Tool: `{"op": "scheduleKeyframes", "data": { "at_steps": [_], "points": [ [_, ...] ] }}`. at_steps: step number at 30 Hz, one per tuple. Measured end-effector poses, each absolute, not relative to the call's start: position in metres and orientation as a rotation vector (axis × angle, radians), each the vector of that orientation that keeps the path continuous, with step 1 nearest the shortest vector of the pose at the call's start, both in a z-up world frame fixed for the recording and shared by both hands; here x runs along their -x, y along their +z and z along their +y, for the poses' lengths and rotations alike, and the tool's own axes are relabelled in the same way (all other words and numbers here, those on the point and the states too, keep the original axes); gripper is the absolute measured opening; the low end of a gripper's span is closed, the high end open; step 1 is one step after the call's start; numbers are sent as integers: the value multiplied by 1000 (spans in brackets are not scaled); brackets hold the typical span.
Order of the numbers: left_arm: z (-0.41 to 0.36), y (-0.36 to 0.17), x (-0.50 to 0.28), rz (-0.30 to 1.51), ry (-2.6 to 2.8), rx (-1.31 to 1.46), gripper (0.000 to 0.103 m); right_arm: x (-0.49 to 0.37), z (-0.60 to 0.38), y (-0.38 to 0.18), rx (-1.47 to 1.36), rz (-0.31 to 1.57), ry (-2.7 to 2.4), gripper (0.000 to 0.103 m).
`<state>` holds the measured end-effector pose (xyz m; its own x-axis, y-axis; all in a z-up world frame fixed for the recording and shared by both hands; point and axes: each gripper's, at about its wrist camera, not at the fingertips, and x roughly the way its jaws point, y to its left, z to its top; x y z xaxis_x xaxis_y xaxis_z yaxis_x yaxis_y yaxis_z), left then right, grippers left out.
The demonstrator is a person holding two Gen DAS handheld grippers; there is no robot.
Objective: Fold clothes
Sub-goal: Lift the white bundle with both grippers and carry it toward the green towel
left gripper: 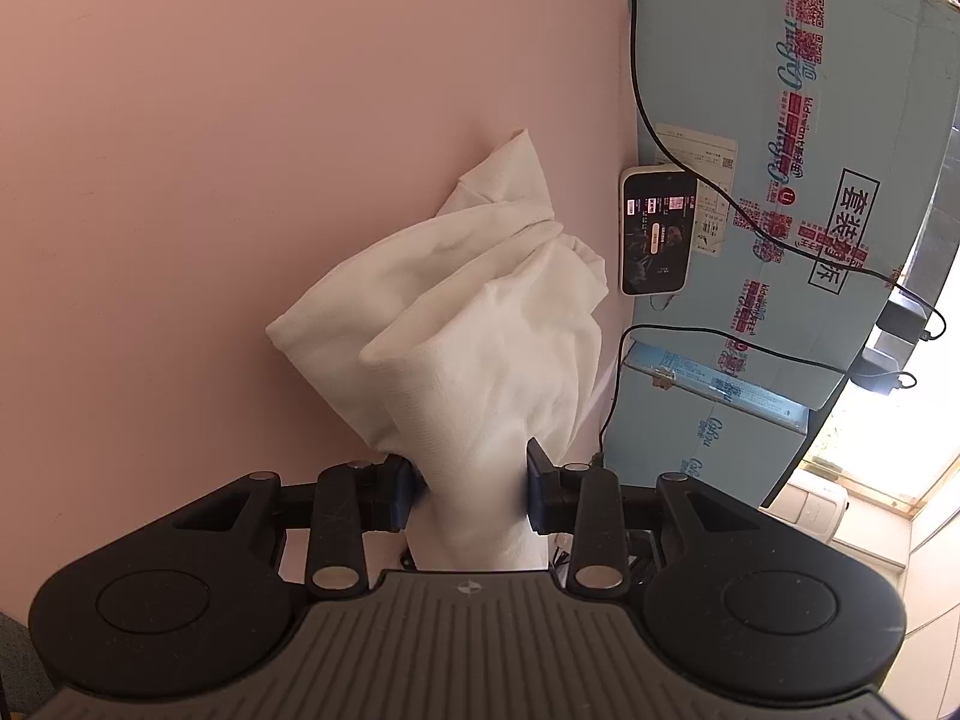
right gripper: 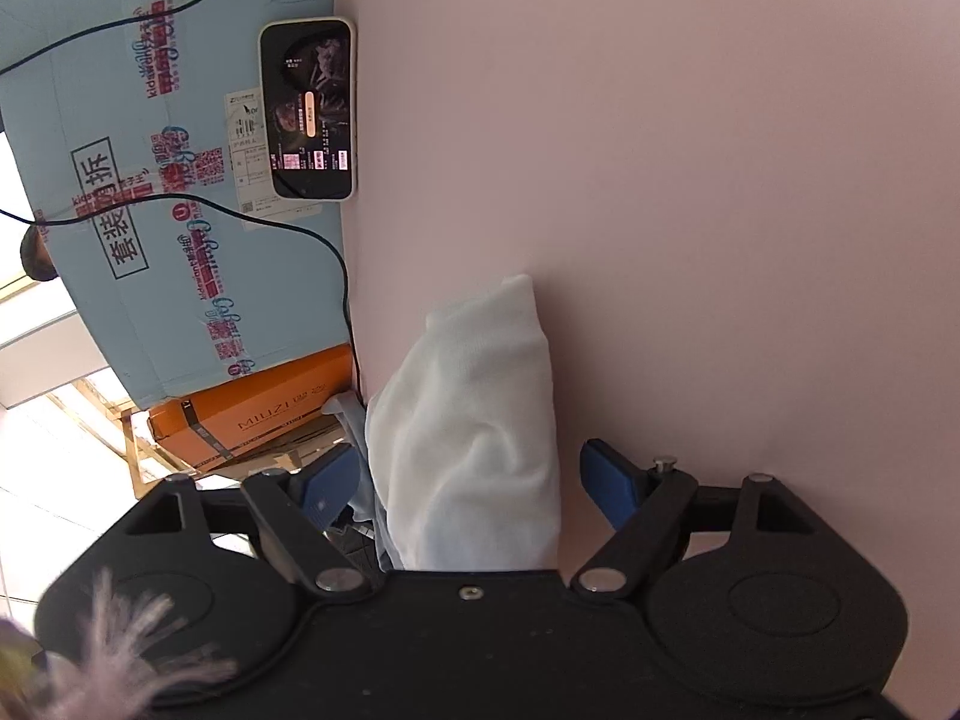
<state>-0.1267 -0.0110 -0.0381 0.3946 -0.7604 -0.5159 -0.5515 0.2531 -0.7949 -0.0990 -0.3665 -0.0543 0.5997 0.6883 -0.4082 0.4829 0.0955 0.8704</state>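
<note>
A white cloth garment (left gripper: 474, 324) lies bunched over a pink surface (left gripper: 240, 180). In the left wrist view, my left gripper (left gripper: 471, 489) is shut on a gathered neck of the white cloth, its blue pads (left gripper: 402, 489) pressing it from both sides. In the right wrist view the same white cloth (right gripper: 474, 432) runs up between the fingers of my right gripper (right gripper: 474, 480), which stands open: the blue pads (right gripper: 609, 483) are wide apart, and a strip of pink shows between the right pad and the cloth.
A phone (left gripper: 657, 231) with a lit screen leans against a light blue cardboard box (left gripper: 810, 180) at the pink surface's edge, with black cables (left gripper: 720, 192) across it. An orange box (right gripper: 252, 414) sits below the blue one. Fuzzy pale fibres (right gripper: 120, 654) show at the lower left.
</note>
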Motion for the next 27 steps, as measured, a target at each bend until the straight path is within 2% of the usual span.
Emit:
{"op": "scheduleKeyframes", "data": {
  "at_steps": [3,6,7,10,19,27],
  "points": [
    [-10,-40,127,1279,-211,1409,32,88,-356,-49,-1486,1020,213,78],
    [-11,-42,126,1280,-216,1400,32,83,-352,-50,-1443,1050,174,47],
    [-11,-42,125,1283,-222,1386,32,85,-353,-52,-1440,1055,165,40],
    [-15,-41,122,1299,-255,1330,32,90,-353,-54,-1418,1059,144,30],
    [-40,-18,115,1307,-453,1097,32,117,-363,-26,-1350,962,104,25],
    [-102,1,97,1353,-669,956,32,169,-410,8,-1374,806,1,25]
  ]
}}
